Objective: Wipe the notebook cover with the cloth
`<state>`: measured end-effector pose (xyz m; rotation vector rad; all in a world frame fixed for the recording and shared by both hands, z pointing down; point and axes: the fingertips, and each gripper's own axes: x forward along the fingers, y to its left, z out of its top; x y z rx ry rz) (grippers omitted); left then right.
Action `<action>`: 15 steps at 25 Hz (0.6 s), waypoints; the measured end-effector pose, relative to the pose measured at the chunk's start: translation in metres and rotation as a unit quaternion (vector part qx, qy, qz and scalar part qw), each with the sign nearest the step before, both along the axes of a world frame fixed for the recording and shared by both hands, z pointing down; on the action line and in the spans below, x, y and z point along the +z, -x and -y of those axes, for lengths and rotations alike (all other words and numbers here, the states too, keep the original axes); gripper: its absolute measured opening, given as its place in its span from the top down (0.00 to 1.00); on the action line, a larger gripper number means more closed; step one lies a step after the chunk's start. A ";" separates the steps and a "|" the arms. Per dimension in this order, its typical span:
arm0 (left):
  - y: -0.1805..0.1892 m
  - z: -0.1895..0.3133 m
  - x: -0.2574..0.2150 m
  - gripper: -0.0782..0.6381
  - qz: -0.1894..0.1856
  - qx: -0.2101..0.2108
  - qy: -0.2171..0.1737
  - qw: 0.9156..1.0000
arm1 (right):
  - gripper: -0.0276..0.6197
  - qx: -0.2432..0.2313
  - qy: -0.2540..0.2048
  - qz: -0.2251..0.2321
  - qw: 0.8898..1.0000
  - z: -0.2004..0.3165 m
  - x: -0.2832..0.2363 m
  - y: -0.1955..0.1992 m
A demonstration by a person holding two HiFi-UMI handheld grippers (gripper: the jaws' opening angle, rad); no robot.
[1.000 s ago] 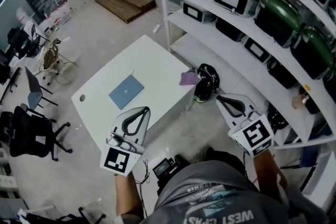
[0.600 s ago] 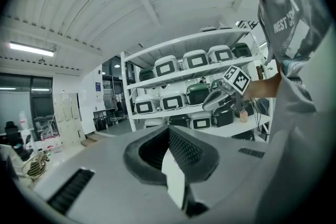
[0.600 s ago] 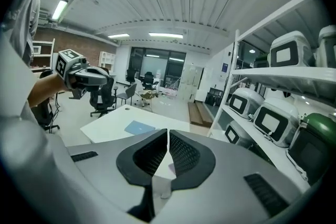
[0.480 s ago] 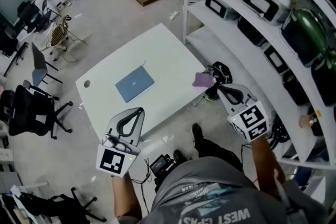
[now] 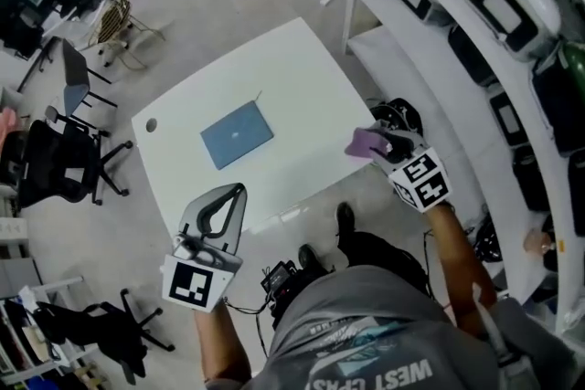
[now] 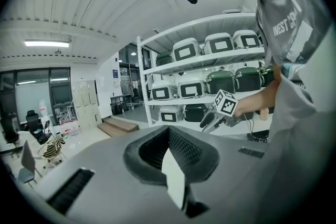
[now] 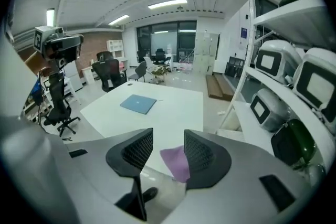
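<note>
Flat rectangular blue notebook (image 5: 237,133) lies centrally on smooth white worktop (image 5: 302,78). Right gripper (image 7: 168,140) jaws opening; soft purple cloth (image 7: 176,163) sits between them, against one ribbed pad. Left gripper (image 5: 239,191) jaws pressed together, empty.

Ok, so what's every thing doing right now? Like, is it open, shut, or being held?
Notebook: closed, lying flat on the white table.
Cloth: at the table's corner, between the right jaws, not pinched.
Left hand-held gripper: shut, empty, held off the table.
Right hand-held gripper: jaws apart and opening, with the cloth between them.
</note>
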<state>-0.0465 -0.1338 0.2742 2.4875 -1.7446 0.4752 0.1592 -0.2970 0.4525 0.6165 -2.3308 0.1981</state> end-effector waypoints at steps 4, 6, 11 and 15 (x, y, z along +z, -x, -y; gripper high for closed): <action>-0.001 0.013 0.017 0.89 -0.005 -0.025 0.023 0.999 | 0.59 -0.018 0.056 -0.030 0.998 0.018 0.059 0.002; -0.001 0.017 0.026 0.89 -0.008 -0.035 0.036 0.999 | 0.57 -0.021 0.078 -0.045 0.996 0.026 0.085 0.002; -0.004 0.025 0.046 0.89 -0.011 -0.054 0.061 0.997 | 0.55 -0.025 0.097 -0.070 0.992 0.042 0.133 0.001; -0.008 0.028 0.058 0.89 -0.013 -0.065 0.077 0.995 | 0.55 -0.034 0.107 -0.092 0.989 0.048 0.164 -0.005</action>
